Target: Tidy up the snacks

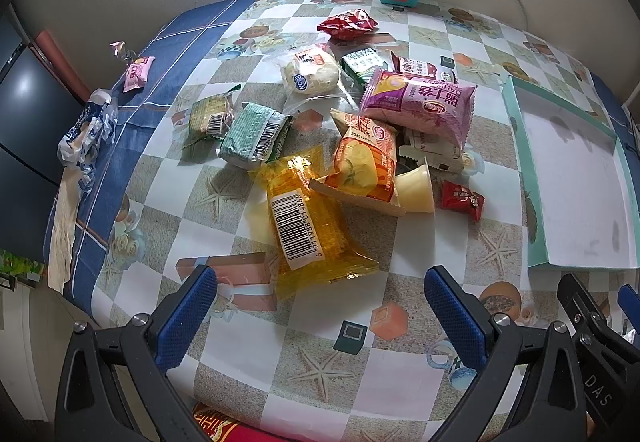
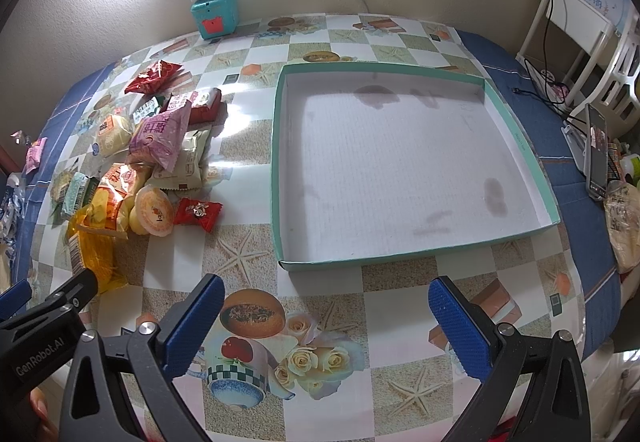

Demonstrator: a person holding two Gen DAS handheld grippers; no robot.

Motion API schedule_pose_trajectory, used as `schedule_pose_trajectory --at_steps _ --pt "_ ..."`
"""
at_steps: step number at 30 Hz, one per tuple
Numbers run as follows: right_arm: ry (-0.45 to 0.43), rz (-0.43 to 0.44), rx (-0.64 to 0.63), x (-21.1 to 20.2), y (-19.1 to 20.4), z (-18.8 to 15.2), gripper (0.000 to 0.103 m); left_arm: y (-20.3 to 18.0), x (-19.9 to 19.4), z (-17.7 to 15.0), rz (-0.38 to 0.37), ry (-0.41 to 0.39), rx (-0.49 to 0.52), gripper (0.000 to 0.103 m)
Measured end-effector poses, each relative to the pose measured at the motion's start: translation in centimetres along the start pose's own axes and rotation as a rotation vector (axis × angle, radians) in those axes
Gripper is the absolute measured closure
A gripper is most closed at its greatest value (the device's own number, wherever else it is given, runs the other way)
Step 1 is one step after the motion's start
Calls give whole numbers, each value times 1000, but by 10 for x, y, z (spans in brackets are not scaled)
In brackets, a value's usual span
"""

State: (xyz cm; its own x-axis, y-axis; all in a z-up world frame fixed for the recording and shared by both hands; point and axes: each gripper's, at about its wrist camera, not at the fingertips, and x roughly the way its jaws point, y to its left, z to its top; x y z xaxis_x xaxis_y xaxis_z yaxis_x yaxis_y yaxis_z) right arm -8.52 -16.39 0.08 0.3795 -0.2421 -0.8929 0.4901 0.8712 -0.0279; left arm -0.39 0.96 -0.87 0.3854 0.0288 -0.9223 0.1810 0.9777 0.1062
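A heap of wrapped snacks lies on the patterned tablecloth. Nearest my left gripper (image 1: 320,282) is a yellow packet (image 1: 308,222) with a barcode, just ahead of the open fingers. Behind it sit an orange packet (image 1: 366,170), a jelly cup (image 1: 416,188), a red candy (image 1: 462,200), a purple packet (image 1: 420,104) and two green packets (image 1: 254,136). The shallow teal-rimmed box (image 2: 400,162) with nothing inside lies in front of my right gripper (image 2: 326,292), which is open over the tablecloth. The heap (image 2: 152,154) lies left of the box.
A teal cube with a white power strip (image 2: 216,8) stands at the back by the wall. A pink candy (image 1: 138,72) and crumpled wrappers (image 1: 86,134) lie on the left blue border. A phone on a stand (image 2: 596,154) and a white rack stand at the right.
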Motion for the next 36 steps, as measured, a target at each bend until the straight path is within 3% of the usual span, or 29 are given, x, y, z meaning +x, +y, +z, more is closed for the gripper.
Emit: schedule_pose_trajectory --at_steps 7,17,32,36 --pt "2 16 -7 4 11 -2 0 31 4 5 4 7 -125 0" --pt "6 126 -54 15 58 4 0 79 24 9 -43 40 -301 0" --pt "-10 135 -192 34 105 10 0 54 70 27 -147 134 -251 0" --pt "7 123 -189 45 106 15 0 53 79 30 -145 141 -267 0"
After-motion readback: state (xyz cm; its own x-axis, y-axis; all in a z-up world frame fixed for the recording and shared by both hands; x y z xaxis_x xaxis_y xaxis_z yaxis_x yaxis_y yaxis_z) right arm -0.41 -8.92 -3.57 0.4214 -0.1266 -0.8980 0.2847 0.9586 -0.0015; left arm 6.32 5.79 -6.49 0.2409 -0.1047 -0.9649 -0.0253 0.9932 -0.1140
